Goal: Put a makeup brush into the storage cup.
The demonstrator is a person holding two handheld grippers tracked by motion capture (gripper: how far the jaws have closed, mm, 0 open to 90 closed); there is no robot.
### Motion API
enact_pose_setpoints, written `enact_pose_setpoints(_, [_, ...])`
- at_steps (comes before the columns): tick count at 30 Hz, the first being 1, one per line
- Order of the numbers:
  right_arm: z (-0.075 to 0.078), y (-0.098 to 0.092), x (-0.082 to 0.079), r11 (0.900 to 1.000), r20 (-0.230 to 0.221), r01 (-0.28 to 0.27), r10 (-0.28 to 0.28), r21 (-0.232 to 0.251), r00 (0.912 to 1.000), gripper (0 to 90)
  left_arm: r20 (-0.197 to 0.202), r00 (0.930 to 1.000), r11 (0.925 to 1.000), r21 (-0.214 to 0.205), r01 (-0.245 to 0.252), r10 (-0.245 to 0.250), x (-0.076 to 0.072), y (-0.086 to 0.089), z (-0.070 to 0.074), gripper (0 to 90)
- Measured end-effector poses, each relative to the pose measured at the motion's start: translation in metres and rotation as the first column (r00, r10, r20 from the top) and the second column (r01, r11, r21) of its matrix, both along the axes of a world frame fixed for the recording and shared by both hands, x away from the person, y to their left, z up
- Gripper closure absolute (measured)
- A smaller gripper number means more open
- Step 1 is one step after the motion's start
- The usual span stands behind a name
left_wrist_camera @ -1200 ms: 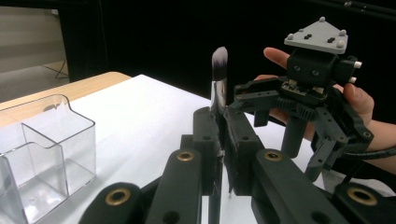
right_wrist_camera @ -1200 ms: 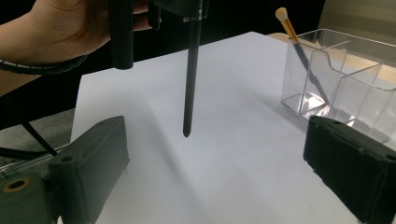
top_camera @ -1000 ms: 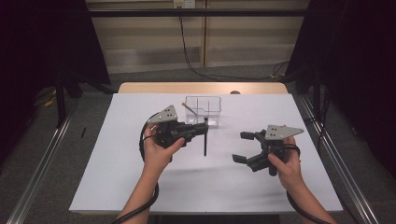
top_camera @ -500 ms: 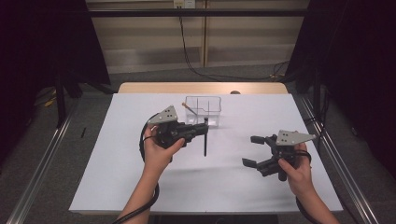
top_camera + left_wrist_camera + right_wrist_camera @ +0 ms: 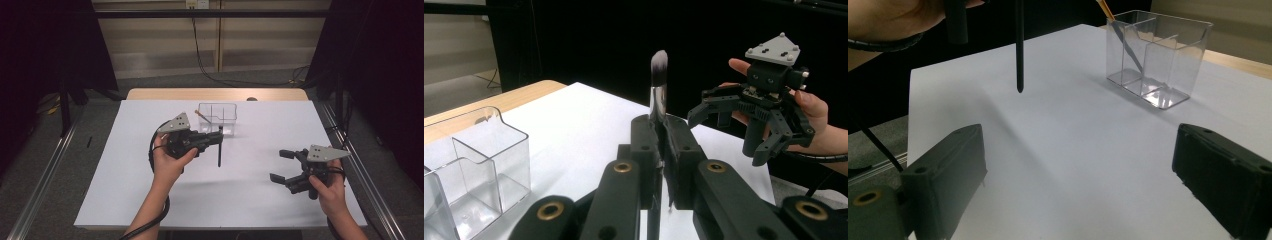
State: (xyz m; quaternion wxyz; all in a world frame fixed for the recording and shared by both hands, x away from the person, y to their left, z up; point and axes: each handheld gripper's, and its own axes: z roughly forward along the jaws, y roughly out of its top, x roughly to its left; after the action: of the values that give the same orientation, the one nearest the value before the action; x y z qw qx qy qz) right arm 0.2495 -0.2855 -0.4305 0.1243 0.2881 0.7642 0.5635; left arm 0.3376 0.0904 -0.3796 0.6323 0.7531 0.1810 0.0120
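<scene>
We are holding a brush up over the table.

The brush (image 5: 658, 85) is standing straight up and down, pinched tight in our left gripper (image 5: 214, 138), just in front of the clear box (image 5: 218, 118). Our right gripper (image 5: 285, 165) is gaping wide with nothing in it, well apart. If we are tipping the brush wrong, it could be hitting the box wall and slipping out.

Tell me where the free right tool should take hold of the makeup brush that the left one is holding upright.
Probably the bare black handle below the left tool. The makeup brush hangs upright, bristles up, handle tip clear of the table. The right tool stands open; bring it in level from its own side, jaws straddling the thin handle.
</scene>
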Motion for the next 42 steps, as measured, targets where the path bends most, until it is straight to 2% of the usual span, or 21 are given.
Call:
enact_pose_setpoints(18, [-0.011,-0.020,-0.007,0.9993,-0.018,0.032,-0.033,-0.019,0.9993,6.7,-0.003,0.9995,0.9995,-0.007,-0.032,0.032,0.002,0.007,-0.002,84.3])
enact_pose_setpoints(24, [-0.016,-0.028,-0.009,0.9989,-0.024,0.046,-0.046,-0.006,0.9987,6.8,-0.004,0.9990,0.9990,-0.009,-0.044,0.044,0.004,0.010,-0.003,84.3])
enact_pose_setpoints(28, [-0.019,-0.031,-0.010,0.9985,-0.023,0.052,-0.053,-0.018,0.9983,6.8,-0.005,0.9988,0.9987,-0.014,-0.049,0.049,0.005,0.011,-0.003,84.3])
enact_pose_setpoints(42, [-0.024,-0.036,-0.013,0.9985,-0.030,0.054,-0.054,0.008,0.9981,6.8,-0.011,0.9967,0.9965,-0.022,-0.081,0.081,0.011,0.018,-0.006,84.3])
